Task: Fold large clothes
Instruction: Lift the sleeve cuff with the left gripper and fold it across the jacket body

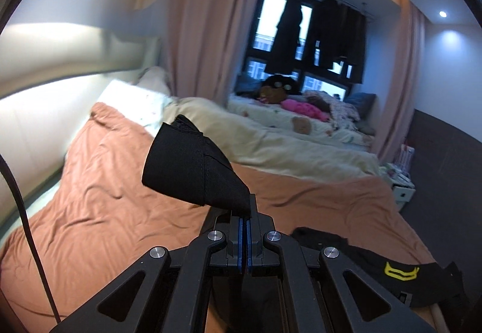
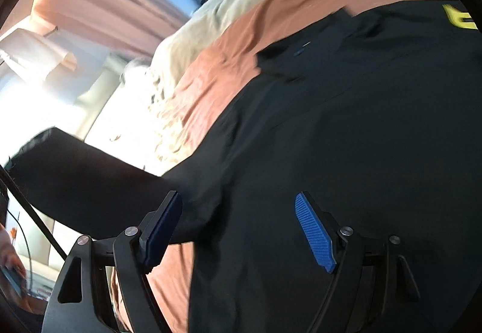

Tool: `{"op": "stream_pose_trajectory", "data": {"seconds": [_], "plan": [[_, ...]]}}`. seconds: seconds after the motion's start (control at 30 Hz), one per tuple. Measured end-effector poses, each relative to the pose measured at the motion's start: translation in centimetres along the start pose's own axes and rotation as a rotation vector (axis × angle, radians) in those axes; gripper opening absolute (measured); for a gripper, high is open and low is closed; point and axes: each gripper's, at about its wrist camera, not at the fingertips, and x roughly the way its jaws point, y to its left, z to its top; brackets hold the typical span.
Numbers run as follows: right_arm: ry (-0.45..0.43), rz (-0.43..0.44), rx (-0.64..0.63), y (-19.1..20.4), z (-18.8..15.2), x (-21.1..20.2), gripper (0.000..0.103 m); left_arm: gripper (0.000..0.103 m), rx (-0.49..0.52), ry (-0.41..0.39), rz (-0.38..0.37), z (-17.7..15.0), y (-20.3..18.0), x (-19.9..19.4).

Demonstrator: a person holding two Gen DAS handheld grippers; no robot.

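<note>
A large black shirt [image 2: 346, 128] with a yellow logo [image 2: 459, 18] lies spread on an orange bedsheet [image 2: 241, 41]. My left gripper [image 1: 244, 214] is shut on the cuff of its sleeve [image 1: 192, 164], held up above the bed. The rest of the shirt [image 1: 379, 269] shows at the lower right of the left wrist view. In the right wrist view the lifted sleeve [image 2: 90, 179] stretches away to the left. My right gripper [image 2: 241, 212] stands open just over the shirt's body, with nothing pressed between its blue pads [image 2: 314, 233].
A cream duvet [image 1: 271, 146] lies along the far side of the bed, with pillows [image 1: 132, 98] by the padded headboard [image 1: 45, 68]. Pink curtains [image 1: 208, 17] hang beyond, then a second bed with toys [image 1: 280, 89] under a dark window. A small white unit [image 1: 402, 182] stands at the right.
</note>
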Motion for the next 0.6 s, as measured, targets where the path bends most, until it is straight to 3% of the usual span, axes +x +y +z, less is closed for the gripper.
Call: {"op": "stream_pose_trajectory", "data": {"seconds": [0.3, 0.53, 0.6], "plan": [[-0.107, -0.098, 0.124, -5.6, -0.1, -5.3, 0.076, 0.001, 0.102, 0.023, -0.156, 0.0, -10.5, 2.0], [-0.169, -0.104, 0.227, -7.4, 0.8, -6.2, 0.076, 0.001, 0.181, 0.108, -0.271, -2.5, -18.5, 6.2], [-0.184, -0.103, 0.256, -7.7, 0.3, -8.1, 0.076, 0.001, 0.193, 0.135, -0.306, -3.4, -20.2, 7.4]]}}
